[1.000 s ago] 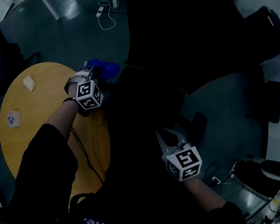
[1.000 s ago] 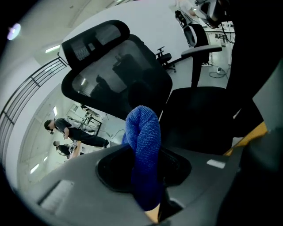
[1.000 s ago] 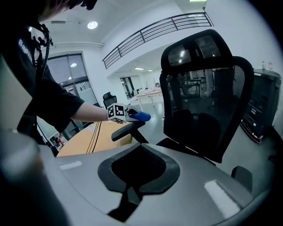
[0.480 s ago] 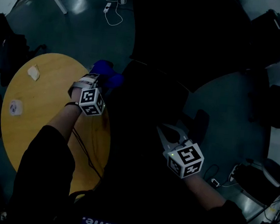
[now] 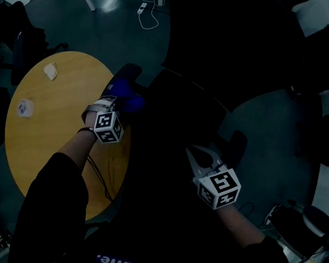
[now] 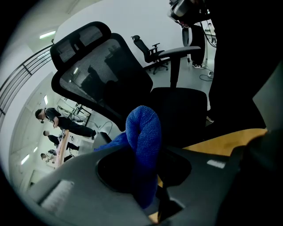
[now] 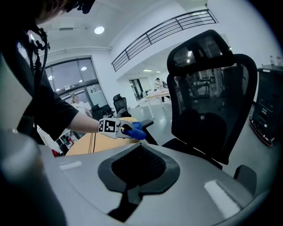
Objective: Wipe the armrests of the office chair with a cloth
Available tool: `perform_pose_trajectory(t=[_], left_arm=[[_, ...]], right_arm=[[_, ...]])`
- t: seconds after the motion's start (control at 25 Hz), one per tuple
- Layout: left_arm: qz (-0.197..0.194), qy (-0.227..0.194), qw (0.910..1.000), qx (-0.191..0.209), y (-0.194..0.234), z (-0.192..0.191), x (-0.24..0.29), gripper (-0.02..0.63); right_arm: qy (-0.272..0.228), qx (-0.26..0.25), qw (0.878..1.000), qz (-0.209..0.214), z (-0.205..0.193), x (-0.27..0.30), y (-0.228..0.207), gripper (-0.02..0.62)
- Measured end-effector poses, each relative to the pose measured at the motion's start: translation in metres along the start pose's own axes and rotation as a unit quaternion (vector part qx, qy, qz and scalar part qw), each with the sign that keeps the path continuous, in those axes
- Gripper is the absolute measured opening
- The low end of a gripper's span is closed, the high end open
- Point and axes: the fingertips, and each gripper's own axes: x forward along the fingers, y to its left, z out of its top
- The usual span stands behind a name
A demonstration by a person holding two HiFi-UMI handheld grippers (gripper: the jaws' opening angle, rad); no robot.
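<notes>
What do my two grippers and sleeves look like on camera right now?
The left gripper and right gripper match: pale grey curved jaws, each backed by a white marker cube with black square patterns. The person wears a black top with short sleeves. A thin dark cable trails by the left arm.

Recorded a bright blue, knit-textured cloth point(image 6: 142, 145). Noted black mesh on the office chair point(image 7: 208, 101) back and a black seat. Found black-and-white square markers on the cubes of the left gripper point(image 5: 116, 98) and right gripper point(image 5: 201, 157), with grey jaws. Logged a yellow-wood table point(image 5: 49, 128) at left and a dark teal floor point(image 5: 105, 30).
</notes>
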Motion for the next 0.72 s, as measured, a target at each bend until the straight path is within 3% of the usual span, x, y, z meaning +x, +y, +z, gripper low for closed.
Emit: perform_pose_trajectory(t=[0.36, 0.6, 0.72], left_arm=[[0.011, 0.048, 0.9949, -0.089, -0.039, -0.028, -0.031, 0.12], [0.014, 0.076, 0.9842, -0.159, -0.079, -0.032, -0.055, 0.121], [0.042, 0.056, 0.9739, -0.216, -0.078, -0.014, -0.071, 0.121]], right_arm=[[-0.009, -0.005, 1.0, 0.028, -0.004, -0.017, 0.0, 0.006], [-0.027, -0.008, 0.999, 0.039, 0.002, -0.037, -0.004, 0.006], [-0.042, -0.009, 0.999, 0.033, 0.005, -0.049, -0.009, 0.005]])
